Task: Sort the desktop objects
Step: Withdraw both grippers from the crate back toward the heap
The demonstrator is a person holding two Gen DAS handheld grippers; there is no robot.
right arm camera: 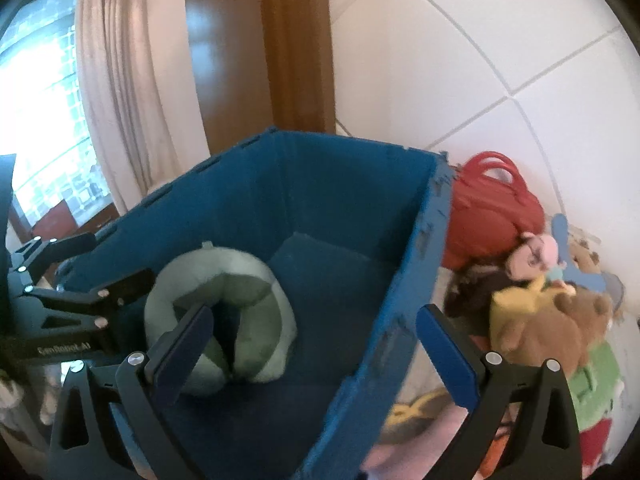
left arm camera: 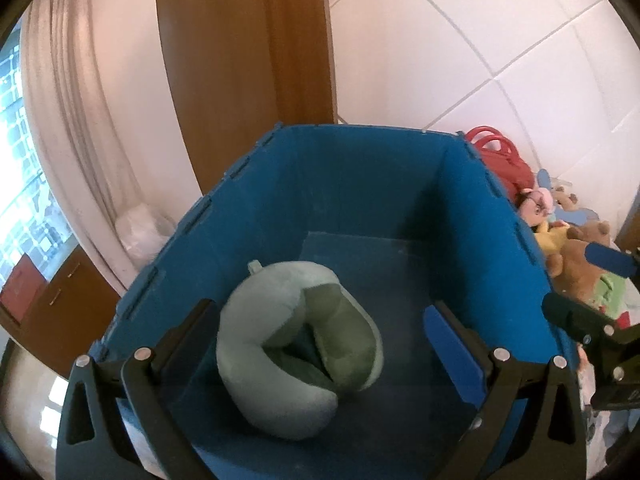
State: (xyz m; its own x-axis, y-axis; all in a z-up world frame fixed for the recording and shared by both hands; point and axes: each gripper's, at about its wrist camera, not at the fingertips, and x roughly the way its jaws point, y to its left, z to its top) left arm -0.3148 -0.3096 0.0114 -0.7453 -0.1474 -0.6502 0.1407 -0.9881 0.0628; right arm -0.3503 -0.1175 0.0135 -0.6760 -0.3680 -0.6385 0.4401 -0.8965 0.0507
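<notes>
In blue bin: green neck pillow.

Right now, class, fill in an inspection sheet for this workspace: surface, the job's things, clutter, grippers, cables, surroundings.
Surface: pale, mostly hidden beneath toys beside the bin; material unclear.
Job's things: blue bin open; green neck pillow lies curled on its floor, alone there.
Clutter: red bag, doll, brown plush and other soft toys heaped outside the bin's wall.
Grippers: left gripper open above the bin, pillow below, not held; right gripper open, straddling the bin's wall, holding nothing.
Cables: nothing seen.
Surroundings: white tiled wall, wooden panel, pale curtain, bright window.
</notes>
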